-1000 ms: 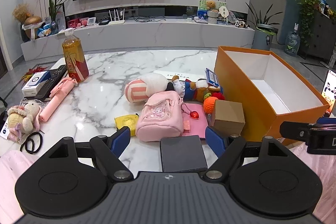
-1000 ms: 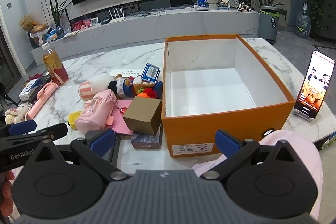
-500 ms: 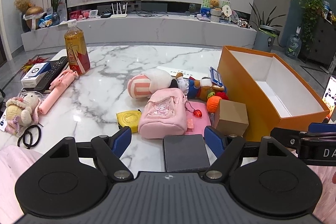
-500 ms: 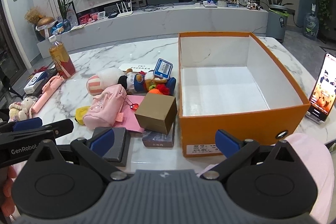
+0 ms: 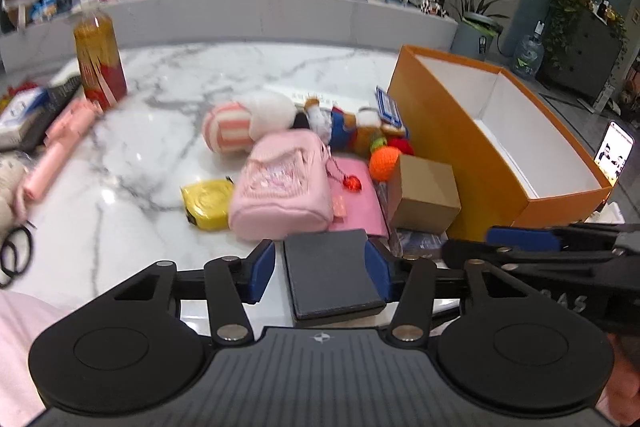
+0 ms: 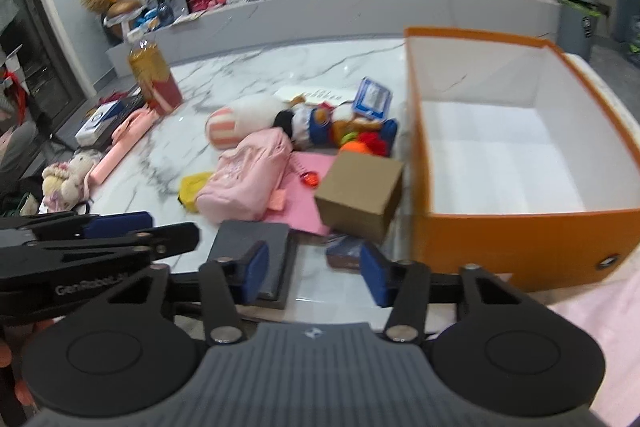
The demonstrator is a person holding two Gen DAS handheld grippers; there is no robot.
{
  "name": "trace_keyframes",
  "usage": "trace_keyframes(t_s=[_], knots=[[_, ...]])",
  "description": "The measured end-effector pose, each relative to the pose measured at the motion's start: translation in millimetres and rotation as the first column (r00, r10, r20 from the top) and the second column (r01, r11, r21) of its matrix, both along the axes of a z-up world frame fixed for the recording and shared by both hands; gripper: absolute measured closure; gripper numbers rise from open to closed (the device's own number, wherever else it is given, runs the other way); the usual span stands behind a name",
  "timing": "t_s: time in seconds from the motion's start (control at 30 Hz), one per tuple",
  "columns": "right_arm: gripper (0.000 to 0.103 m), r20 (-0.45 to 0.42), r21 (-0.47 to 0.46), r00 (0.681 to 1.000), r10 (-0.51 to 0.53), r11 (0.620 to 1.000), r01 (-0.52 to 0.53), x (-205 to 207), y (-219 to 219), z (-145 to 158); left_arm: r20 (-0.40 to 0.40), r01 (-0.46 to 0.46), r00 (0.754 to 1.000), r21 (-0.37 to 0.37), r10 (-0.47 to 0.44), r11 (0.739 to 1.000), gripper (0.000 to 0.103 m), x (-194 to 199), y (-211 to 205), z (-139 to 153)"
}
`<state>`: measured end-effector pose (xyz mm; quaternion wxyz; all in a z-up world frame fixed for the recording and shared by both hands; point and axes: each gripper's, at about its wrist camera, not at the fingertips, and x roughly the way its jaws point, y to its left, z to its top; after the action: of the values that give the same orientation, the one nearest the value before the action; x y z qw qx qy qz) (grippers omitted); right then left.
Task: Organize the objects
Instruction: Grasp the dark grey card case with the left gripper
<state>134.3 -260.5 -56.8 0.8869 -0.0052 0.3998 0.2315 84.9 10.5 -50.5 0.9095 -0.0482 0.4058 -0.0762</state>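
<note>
- Marble desk (image 5: 160, 115), cluttered; orange box (image 5: 472, 131) empty.
- Left gripper (image 5: 322, 269) fingers closing around dark flat case (image 5: 330, 273): looks rigid, smooth; take its side edges.
- Right gripper (image 6: 310, 273) fingers closing, nothing between.

Both wrist views: same cluttered table (image 5: 168, 131)

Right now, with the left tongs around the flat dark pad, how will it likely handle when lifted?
The dark pad looks like a stiff slab with square edges, so it should probably stay flat, not droop. Its matte face suggests fair grip. The closing left tongs have it between them, apparently at its near end, so the far end may sag. Weight can't be judged.
</note>
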Motion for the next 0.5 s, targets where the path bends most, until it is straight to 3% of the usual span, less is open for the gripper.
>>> trace_keyframes(t_s=[0.1,0.27,0.5], knots=[[0.059,-0.01,-0.02,0.999,0.03,0.999,-0.03,9,8,-6,-0.059,-0.02,0.998,-0.044,0.017,0.999,0.042,11,2,-10],[0.083,-0.051,-0.087,0.995,0.087,0.992,-0.091,25,17,-25,-0.131,-0.046,0.991,-0.064,0.037,0.997,0.029,27,5,-26],[0.084,-0.148,-0.059,0.982,0.119,0.99,-0.128,39,28,-51,-0.267,-0.121,0.961,-0.19,0.067,0.974,0.023,49,16,-50]])
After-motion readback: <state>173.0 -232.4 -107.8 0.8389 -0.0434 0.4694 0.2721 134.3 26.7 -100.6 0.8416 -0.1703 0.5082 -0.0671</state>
